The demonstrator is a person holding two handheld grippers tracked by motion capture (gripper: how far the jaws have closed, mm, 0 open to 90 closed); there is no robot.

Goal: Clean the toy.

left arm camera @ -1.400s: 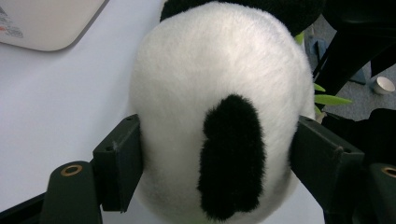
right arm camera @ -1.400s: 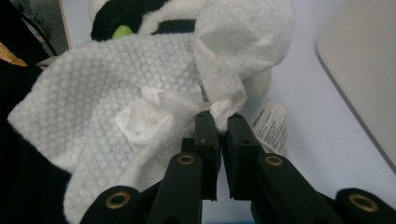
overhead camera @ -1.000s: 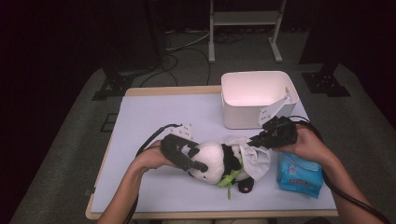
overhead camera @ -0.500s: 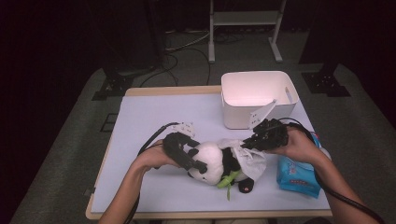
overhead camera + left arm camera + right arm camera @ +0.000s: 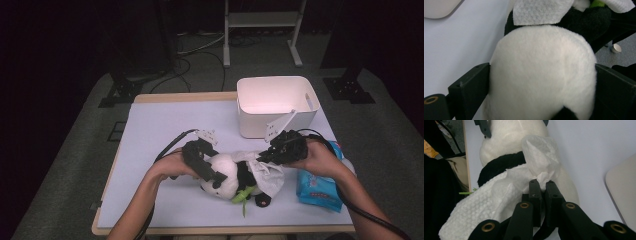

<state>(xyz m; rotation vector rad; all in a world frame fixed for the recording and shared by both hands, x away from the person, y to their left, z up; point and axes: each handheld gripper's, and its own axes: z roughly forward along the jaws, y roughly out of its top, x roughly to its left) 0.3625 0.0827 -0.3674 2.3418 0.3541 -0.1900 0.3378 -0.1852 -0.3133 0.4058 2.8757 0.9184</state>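
On the table point(image 5: 150, 130), the left gripper point(image 5: 202, 159) clamps a toy panda point(image 5: 227, 175) by its white head, jaws pressed into the fur on both sides. The panda lies near the table's front edge. The right gripper point(image 5: 267, 152) pinches a white wipe point(image 5: 267, 172) draped over the panda's body. A hard tug could tear the wipe or pull it free; the soft head could slip out.

no text can be read anywhere; the blue wipes pack point(image 5: 320, 186) at the table's right edge carries a red and white printed label, but its lettering is too small and blurred to make out
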